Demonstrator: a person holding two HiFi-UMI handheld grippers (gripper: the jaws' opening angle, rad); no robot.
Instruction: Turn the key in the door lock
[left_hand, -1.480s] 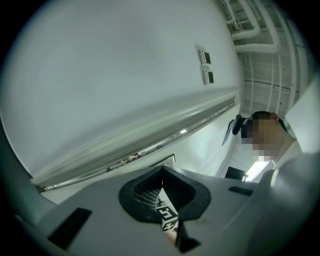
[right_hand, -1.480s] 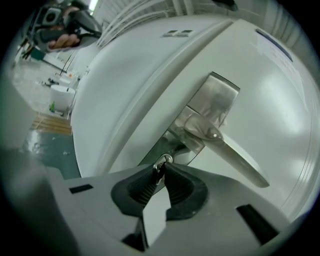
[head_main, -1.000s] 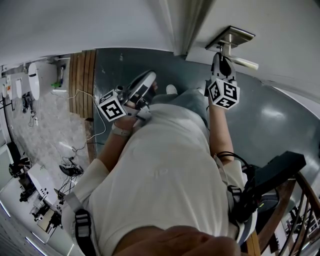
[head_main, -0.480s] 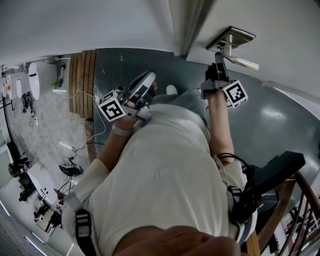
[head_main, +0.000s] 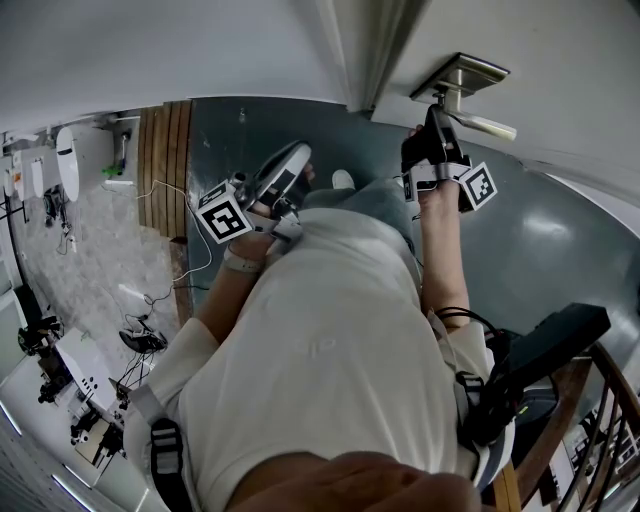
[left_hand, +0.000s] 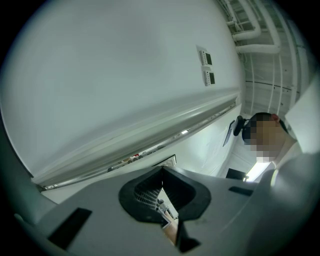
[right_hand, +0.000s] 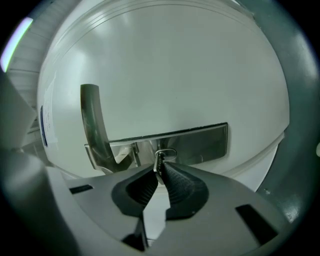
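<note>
A small metal key (right_hand: 159, 159) sticks out of the lock in the steel lock plate (right_hand: 200, 142) on the white door. The curved lever handle (right_hand: 92, 119) stands left of it in the right gripper view. My right gripper (right_hand: 159, 169) points level at the plate and is shut on the key, with its ribbed pads pinching the key's head. Its jaws have just eased open slightly, and the key is still between them. In the head view this right gripper (head_main: 435, 112) sits under the lock plate (head_main: 470, 72). My left gripper (head_main: 292, 162) hangs apart, shut and holding nothing (left_hand: 162, 171).
The door frame (head_main: 368, 50) runs left of the lock. Grey floor (head_main: 560, 230) lies below. A wooden stair rail (head_main: 612, 400) is at lower right, and cables and gear (head_main: 140, 335) lie at left. In the left gripper view another person (left_hand: 280, 150) stands by the wall.
The right gripper has rolled about its own axis at the key, so its marker cube swung from facing me to the right side. The left gripper has stayed still.
</note>
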